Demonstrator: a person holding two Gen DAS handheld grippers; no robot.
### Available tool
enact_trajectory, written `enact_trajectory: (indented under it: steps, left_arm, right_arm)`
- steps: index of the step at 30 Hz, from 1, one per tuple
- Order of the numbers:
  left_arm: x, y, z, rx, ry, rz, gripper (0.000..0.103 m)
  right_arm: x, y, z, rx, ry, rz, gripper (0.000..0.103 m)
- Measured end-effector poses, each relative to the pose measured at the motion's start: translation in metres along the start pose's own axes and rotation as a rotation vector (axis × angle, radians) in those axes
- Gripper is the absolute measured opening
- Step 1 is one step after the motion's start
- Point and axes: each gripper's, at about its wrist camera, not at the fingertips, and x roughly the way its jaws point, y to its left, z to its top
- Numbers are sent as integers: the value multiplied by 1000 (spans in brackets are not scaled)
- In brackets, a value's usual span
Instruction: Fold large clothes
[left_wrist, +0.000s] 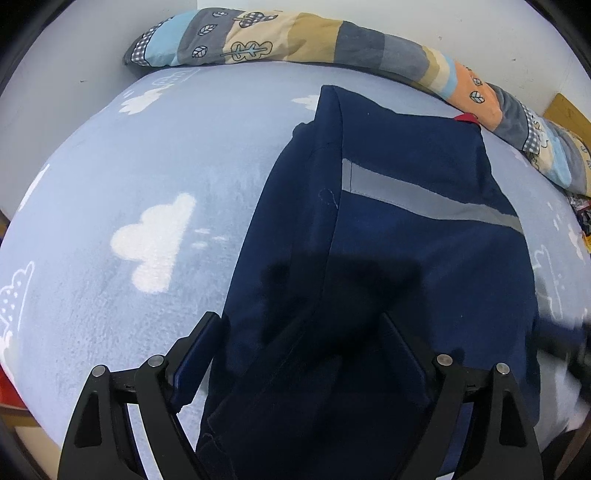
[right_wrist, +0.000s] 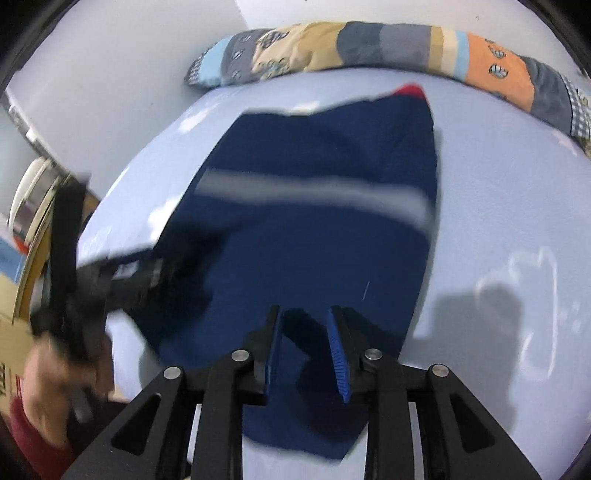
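Left black two-finger gripper (left_wrist: 299, 332) and right black two-finger gripper (right_wrist: 306, 328) above a folded navy-blue garment with a grey reflective band (left_wrist: 406, 229) on a pale blue cloud-print bed sheet (left_wrist: 129, 184).
Left wrist view: the jaws stand wide apart, straddling the garment's near end without pinching it; the garment lies right of the sheet's middle, reaching toward a long patchwork bolster pillow (left_wrist: 295, 37) along the far edge. Right wrist view, motion-blurred: blue-padded jaws stand narrowly parted with nothing between them, over the garment's near edge; a hand (right_wrist: 70, 365) holds the left gripper at the left.
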Motion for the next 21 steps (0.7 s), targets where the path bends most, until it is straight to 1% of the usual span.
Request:
enact_trajectory:
  steps: [2, 4, 7, 8, 10, 12, 14, 16, 19, 21]
  left_arm:
    - [6, -4, 4, 9, -3, 13, 88]
    - [9, -7, 4, 11, -6, 21, 88]
    - [9, -8, 2, 10, -19, 26, 88]
    - [8, -9, 1, 16, -25, 26, 87]
    - [3, -12, -2, 40, -44, 36, 87]
    - [-1, -16, -5, 76, -62, 61, 87]
    - [-6, -23, -7, 115, -89, 90, 86]
    - [-7, -30, -8, 141, -107, 100, 86]
    - [-8, -41, -11, 176, -123, 104, 86]
    - [-10, -48, -14, 209, -138, 121, 86]
  right_arm:
    - [6, 5, -20, -24, 12, -25, 27]
    - [15, 6, -32, -32, -8, -53, 28]
    - [8, 11, -28, -35, -1, -63, 28]
    - [-1, 15, -28, -43, -15, -47, 30]
    - [-17, 21, -34, -66, -41, -26, 30]
    - [-23, 28, -43, -112, -43, -26, 30]
    - [-18, 31, -52, -131, -33, -33, 32]
    - [-11, 31, -55, -127, -32, -41, 33]
    - [-2, 27, -49, -100, -18, -27, 34]
    - [5, 33, -48, -114, -14, -35, 35]
